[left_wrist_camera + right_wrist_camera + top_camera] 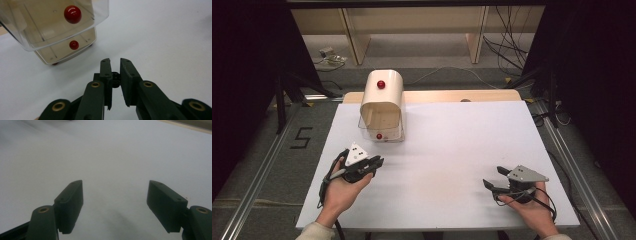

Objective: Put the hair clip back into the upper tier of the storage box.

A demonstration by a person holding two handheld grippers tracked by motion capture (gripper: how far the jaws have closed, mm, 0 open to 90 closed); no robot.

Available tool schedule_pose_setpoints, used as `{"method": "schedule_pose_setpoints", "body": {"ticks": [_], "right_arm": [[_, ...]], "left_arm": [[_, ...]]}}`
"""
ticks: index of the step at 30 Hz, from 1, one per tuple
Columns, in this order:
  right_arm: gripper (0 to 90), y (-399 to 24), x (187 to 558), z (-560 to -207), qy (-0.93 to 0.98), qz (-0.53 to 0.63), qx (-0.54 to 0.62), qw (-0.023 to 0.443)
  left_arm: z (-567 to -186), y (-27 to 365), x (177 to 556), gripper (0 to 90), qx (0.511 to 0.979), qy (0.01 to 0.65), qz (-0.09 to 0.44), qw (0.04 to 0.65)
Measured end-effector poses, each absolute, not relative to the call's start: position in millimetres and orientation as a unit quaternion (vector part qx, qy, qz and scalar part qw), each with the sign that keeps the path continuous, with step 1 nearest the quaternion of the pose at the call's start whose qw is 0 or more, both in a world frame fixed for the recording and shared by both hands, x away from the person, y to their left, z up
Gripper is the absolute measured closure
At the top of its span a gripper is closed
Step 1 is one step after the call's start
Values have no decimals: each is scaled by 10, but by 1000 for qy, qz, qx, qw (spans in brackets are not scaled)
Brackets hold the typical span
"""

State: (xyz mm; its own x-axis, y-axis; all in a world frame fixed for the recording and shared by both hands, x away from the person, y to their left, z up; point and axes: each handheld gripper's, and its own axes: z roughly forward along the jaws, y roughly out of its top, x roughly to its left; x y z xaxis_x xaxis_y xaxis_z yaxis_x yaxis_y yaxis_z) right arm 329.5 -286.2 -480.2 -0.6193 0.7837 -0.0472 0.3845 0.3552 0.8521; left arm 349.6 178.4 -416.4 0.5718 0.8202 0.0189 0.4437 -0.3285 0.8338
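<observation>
I judge the cream box (382,105) upper left light, its clear lid slippery, so I'd pinch its red knob (379,136); left gripper (374,163) nearly closed on nothing, right gripper (494,178) spread wide.

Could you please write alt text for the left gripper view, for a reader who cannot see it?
The left tongs reach up from the bottom edge, jaws nearly closed with a narrow gap and nothing gripped, over a white table. Beyond them, at upper left, stands a cream bread box with a clear raised lid, a red knob on the lid and another red knob lower down.
</observation>
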Motion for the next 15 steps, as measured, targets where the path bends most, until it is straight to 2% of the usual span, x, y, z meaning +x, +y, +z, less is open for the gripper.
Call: {"method": "schedule_pose_setpoints", "body": {"ticks": [15], "right_arm": [[303, -2859, 3296, -4805, 789, 432, 370, 232]], "left_arm": [[-4037, 1777, 3549, 802, 779, 408, 232, 415]]}}
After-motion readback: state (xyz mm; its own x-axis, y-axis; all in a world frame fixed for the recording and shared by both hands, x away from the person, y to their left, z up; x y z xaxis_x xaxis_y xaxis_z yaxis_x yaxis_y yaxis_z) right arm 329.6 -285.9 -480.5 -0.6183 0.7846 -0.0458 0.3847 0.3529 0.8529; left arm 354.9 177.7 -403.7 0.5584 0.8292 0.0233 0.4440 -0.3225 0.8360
